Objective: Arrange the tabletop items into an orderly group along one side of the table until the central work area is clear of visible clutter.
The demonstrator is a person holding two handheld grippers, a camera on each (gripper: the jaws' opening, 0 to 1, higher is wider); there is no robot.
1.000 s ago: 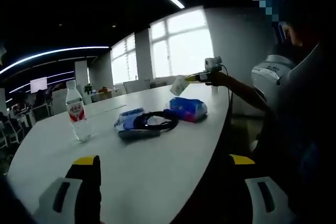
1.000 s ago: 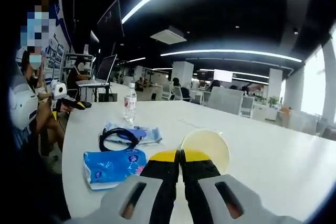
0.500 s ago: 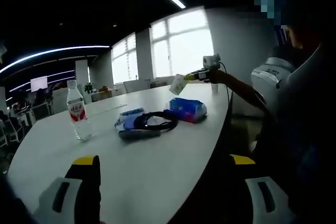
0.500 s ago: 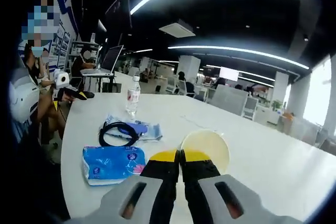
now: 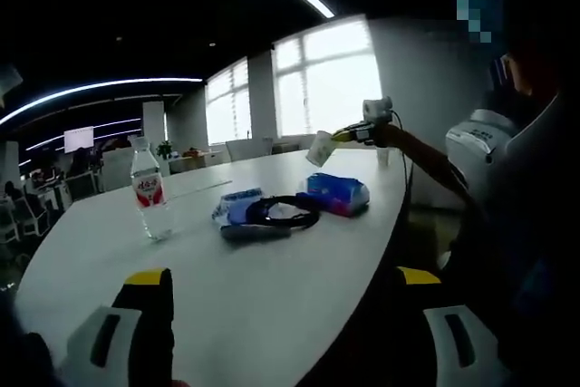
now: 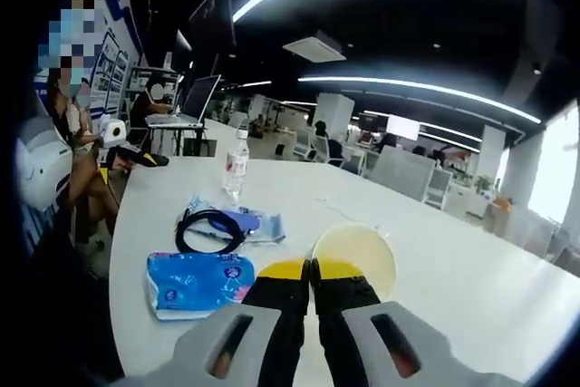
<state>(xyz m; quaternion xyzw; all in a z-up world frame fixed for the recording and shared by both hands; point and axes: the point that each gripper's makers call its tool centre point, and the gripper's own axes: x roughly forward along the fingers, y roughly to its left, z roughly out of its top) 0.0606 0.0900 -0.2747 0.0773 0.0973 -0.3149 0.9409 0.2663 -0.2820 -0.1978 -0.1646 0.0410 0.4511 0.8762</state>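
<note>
My right gripper (image 6: 310, 269) is shut on the rim of a pale yellow paper cup (image 6: 355, 256), whose mouth faces the camera. In the left gripper view that cup (image 5: 321, 147) hangs above the far table edge in the right gripper (image 5: 352, 134). On the white table (image 5: 227, 296) lie a blue tissue pack (image 5: 337, 193), a black cable coil (image 5: 272, 213) resting on a blue-white packet (image 5: 234, 208), and an upright water bottle (image 5: 151, 192). The same tissue pack (image 6: 199, 283), cable (image 6: 210, 228) and bottle (image 6: 236, 165) appear left of my shut jaws. My left gripper (image 5: 283, 276) is open with nothing in it, low at the near edge.
A person in white sits at the table's side (image 6: 41, 169), holding the left gripper (image 6: 145, 159). Behind them a laptop (image 6: 186, 106) stands on a raised stand. Chairs and more tables (image 6: 399, 174) fill the background. Bare tabletop (image 6: 453, 278) stretches right of the cup.
Both views have shifted a little with the hands. The cup stays in the right gripper, and the items on the table have not moved.
</note>
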